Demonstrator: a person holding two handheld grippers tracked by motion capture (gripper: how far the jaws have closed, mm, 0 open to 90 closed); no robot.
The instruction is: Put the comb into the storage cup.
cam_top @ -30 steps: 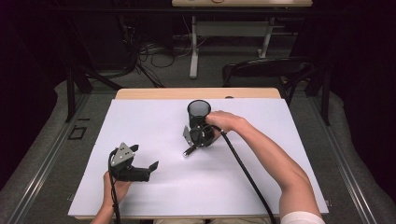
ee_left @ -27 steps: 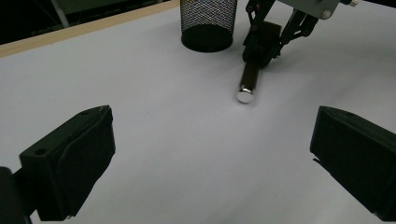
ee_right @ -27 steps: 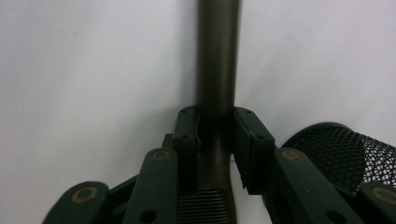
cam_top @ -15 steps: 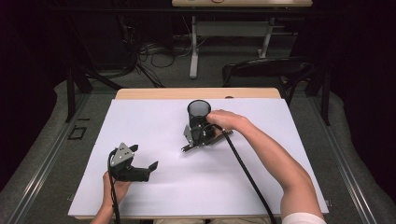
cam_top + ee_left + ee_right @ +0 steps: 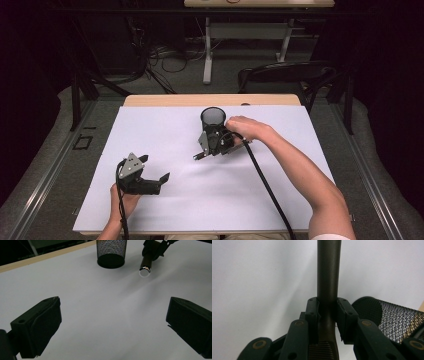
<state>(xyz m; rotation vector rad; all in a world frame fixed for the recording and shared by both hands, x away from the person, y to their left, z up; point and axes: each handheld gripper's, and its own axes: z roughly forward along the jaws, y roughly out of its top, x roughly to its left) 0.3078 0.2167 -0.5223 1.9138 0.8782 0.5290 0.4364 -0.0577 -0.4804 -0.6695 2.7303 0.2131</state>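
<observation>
My right gripper (image 5: 209, 148) has its jaws clamped on a dark, slender, cylindrical pen-like tool with a shiny metal tip (image 5: 328, 272). It is held clear of the white sheet covering the desk (image 5: 165, 130), just beside the black wire-mesh cup (image 5: 213, 119). In the left gripper view the tool (image 5: 146, 263) points tip-down at a slant, close to the cup (image 5: 111, 252). My left gripper (image 5: 145, 181) rests low near the front left of the sheet, jaws apart and holding nothing.

Risks noted:
- The pads grip the barrel near its thicker rear end, so most of the length hangs forward. In my judgement the smooth round barrel could pivot or slide between the pads if I swing it quickly.
- The cup looks light and stands free. If I approach its mouth at too low an angle, the tip may catch the rim or the mesh wall and tip it over or push it toward the far edge.
- The cable of the right gripper trails across the sheet and could drag on it.

Clearance:
- The cup stands near the far wooden edge of the desk (image 5: 165, 100), so little room lies behind it.
- Open sheet lies in front and to both sides, well apart from my left gripper.
- Nothing obstructs the space above the cup.
</observation>
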